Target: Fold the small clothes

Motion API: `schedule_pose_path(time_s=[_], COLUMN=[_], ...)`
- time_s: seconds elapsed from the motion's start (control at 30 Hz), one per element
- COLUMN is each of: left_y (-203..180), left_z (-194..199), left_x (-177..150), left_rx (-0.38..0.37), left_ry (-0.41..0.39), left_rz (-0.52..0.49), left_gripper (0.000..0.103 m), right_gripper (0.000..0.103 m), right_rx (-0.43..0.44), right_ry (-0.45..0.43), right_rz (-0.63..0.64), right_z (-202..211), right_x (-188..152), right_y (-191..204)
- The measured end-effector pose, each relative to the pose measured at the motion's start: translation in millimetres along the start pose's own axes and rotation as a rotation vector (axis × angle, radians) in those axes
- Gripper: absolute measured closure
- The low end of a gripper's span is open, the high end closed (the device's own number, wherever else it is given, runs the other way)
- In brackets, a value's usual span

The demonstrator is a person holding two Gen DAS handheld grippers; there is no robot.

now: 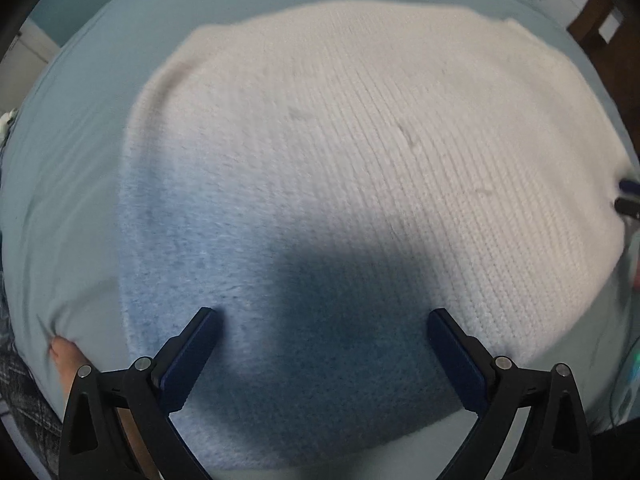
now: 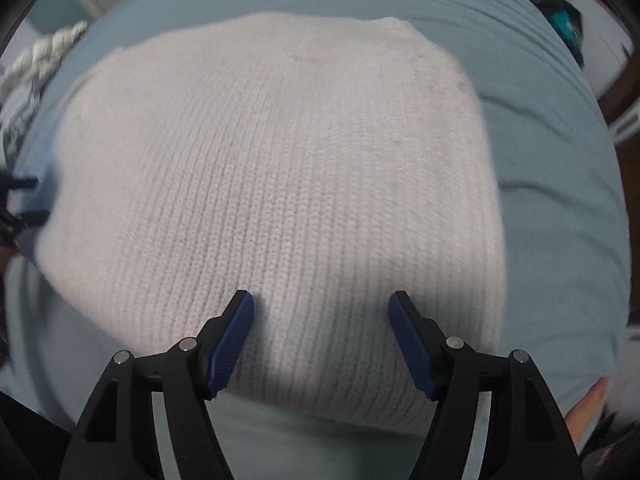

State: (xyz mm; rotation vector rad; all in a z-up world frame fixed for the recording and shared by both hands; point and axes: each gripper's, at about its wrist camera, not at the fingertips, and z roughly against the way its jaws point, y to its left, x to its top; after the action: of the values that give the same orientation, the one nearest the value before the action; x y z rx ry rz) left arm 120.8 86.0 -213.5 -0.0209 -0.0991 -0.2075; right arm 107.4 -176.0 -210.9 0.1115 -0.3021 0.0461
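Black-framed, blue-padded left claw (image 1: 322, 320) hangs wide apart over the white ribbed-knit folded garment (image 1: 360, 140), nothing between its pads. Likewise the right claw (image 2: 321, 304) stands open and empty above the same knit (image 2: 272, 180). That rounded-cornered, fuzzy garment lies flat on a smooth pale teal sheet (image 2: 560, 200), which shows free on every side of it. Soft creases run through the sheet at right.
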Motion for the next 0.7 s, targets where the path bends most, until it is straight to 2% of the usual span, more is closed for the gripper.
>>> schedule_pose_path(time_s=[0.13,0.27,0.4,0.47,0.5,0.67,0.7], left_y=[22.3,47.6,56.5,57.9,55.8,33.7,24.4], left_z=[20.2,27.6,34.1,35.9,35.9,37.2,34.5], left_x=[-5.9,-20.5,-34.2,-44.2,-46.0,-48.1,-57.1], left_rx=[-0.034,-0.047,-0.03,-0.016,-0.01,0.046,0.049], left_ry=[-0.038,-0.017,0.005,0.009,0.01,-0.029,-0.035], left_rz=[0.073,0.177,0.213,0.219,0.214,0.134,0.125], left_gripper=[0.0,0.0,0.0,0.0,0.0,0.0,0.0], right_gripper=[0.037,0.037,0.037,0.037,0.037,0.037,0.037], right_rx=[0.1,0.112,0.131,0.121,0.105,0.046,0.035], right_ry=[0.0,-0.012,-0.015,-0.021,-0.024,-0.049,-0.048], right_rz=[-0.174,-0.226,-0.252,-0.253,-0.249,-0.216,-0.216], right_z=[22.0,31.9,43.1,50.2,47.7,40.8,40.6], right_x=[-12.7,-34.6,-47.6,-49.1,-60.3,-63.3,-63.7], right_y=[-42.6,-81.9,-97.6,-100.1,-90.1,-96.7,-96.9])
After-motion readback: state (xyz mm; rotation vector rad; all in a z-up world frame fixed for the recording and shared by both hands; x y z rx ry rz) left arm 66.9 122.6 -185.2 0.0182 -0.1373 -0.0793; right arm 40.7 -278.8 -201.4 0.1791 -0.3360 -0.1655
